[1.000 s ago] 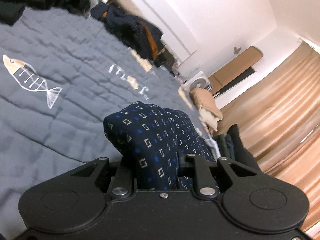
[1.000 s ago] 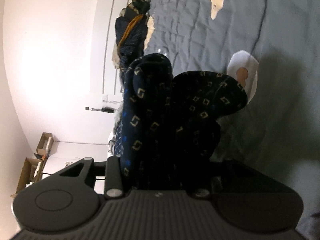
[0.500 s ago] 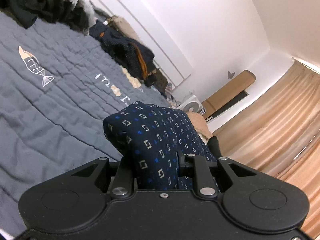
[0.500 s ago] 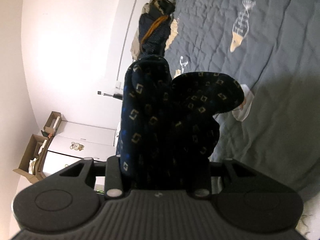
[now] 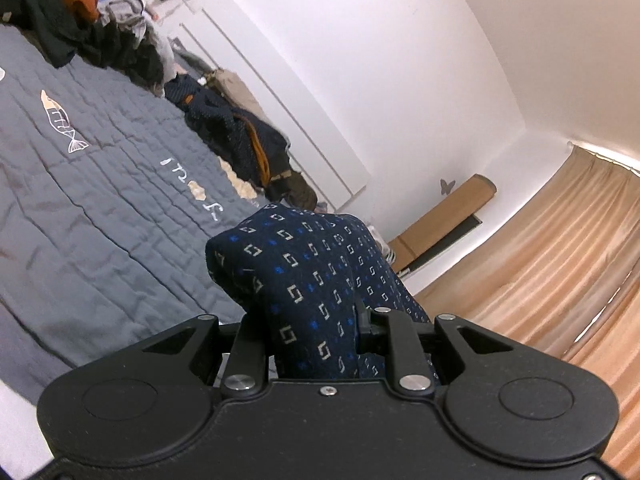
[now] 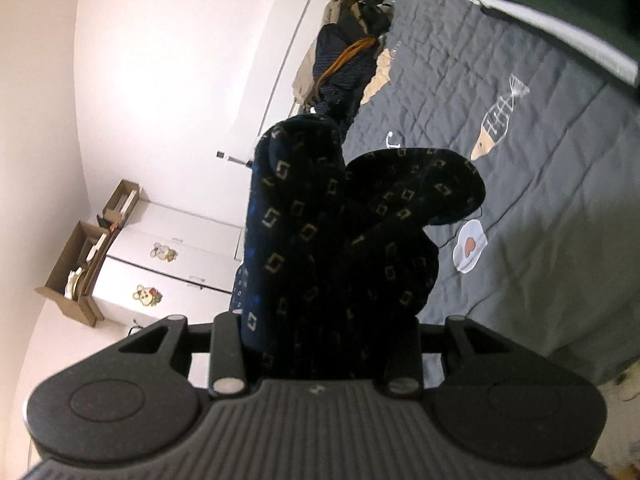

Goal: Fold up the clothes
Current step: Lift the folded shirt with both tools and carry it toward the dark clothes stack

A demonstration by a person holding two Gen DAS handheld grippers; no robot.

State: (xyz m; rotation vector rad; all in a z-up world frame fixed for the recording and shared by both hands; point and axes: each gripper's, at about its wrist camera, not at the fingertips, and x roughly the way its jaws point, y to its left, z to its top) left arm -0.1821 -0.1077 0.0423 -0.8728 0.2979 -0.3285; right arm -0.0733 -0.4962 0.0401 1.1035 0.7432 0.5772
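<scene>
A navy garment (image 5: 304, 280) with small white and blue square marks bulges out between the jaws of my left gripper (image 5: 316, 344), which is shut on it; the cloth hides the fingertips. My right gripper (image 6: 316, 320) is shut on a thick bunch of the same patterned garment (image 6: 344, 232), which stands up over its jaws in two lobes. Both grippers are held up above the grey quilted bed cover (image 5: 88, 216) (image 6: 540, 184), and the garment hangs clear of it.
A pile of dark clothes with an orange strap (image 5: 248, 148) (image 6: 344, 68) lies along the wall edge of the bed. More heaped clothes (image 5: 80, 20) fill the far corner. Beige curtains (image 5: 560, 272) hang at right; white cabinets (image 6: 172, 264) stand by the wall.
Both grippers have risen and swung with the garment still held. The bed cover has dropped further away in both views, and more wall, curtain and cabinet show.
</scene>
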